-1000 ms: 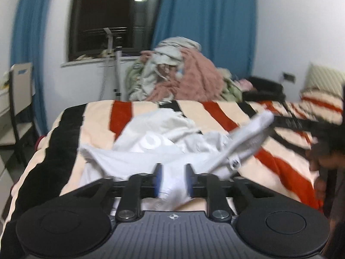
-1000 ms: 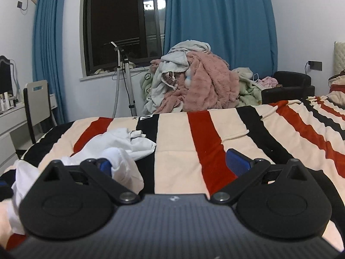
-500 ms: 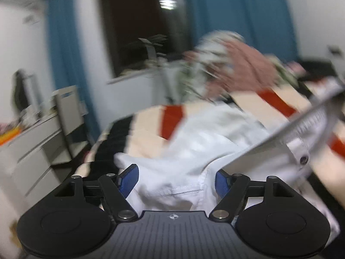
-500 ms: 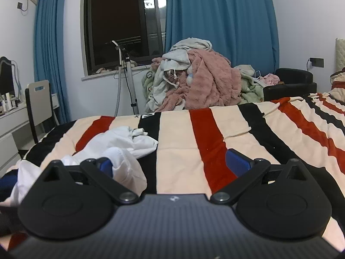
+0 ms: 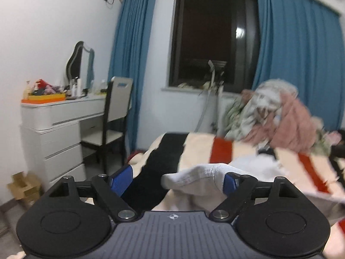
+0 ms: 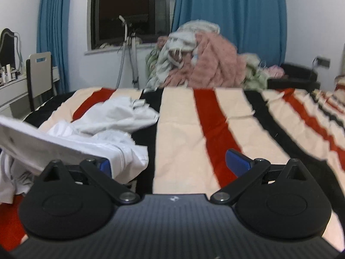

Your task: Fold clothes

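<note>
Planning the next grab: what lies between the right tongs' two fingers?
Only bare striped bedspread, per the right wrist view; the white garment lies beside the left finger.

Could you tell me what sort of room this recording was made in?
Most likely a home bedroom: a bed with a striped blanket, a dressing table with a mirror, and blue curtains at a dark window.

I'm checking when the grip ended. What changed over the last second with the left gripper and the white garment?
The left gripper, shut on the crumpled white cotton garment a second ago, has opened and swung left toward the white dresser; cloth lies loose between its fingers. The right gripper stayed open over the striped blanket.
</note>
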A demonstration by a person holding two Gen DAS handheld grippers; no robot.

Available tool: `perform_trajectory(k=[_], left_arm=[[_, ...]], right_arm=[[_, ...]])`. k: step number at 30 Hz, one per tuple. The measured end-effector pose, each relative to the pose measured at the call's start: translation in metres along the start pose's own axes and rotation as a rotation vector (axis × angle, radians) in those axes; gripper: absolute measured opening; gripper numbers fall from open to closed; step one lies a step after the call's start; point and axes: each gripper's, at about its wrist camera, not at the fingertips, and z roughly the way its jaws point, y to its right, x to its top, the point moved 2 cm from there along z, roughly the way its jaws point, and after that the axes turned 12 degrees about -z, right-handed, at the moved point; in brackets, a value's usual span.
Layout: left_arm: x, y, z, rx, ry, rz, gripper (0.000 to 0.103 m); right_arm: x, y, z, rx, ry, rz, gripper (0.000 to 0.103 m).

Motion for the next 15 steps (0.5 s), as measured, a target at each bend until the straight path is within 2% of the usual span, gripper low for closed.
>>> perform_trajectory(k=[6, 9, 15], left_arm=[[-0.017, 0.01, 0.006, -0.021, -0.093, 0.098, 0.087], [-0.026, 0.015, 0.008, -0.031, -0.139, 0.147, 0.087], [-0.04, 0.027, 0.009, -0.072, -0.191, 0.202, 0.087]], right_arm=[[0.01, 0.003, -0.038, -0.147, 0.211, -0.003, 0.103], [0.007, 0.011, -0.046, -0.179, 0.223, 0.051, 0.103], [0.0, 0.027, -0.051, -0.167, 0.193, 0.138, 0.103]])
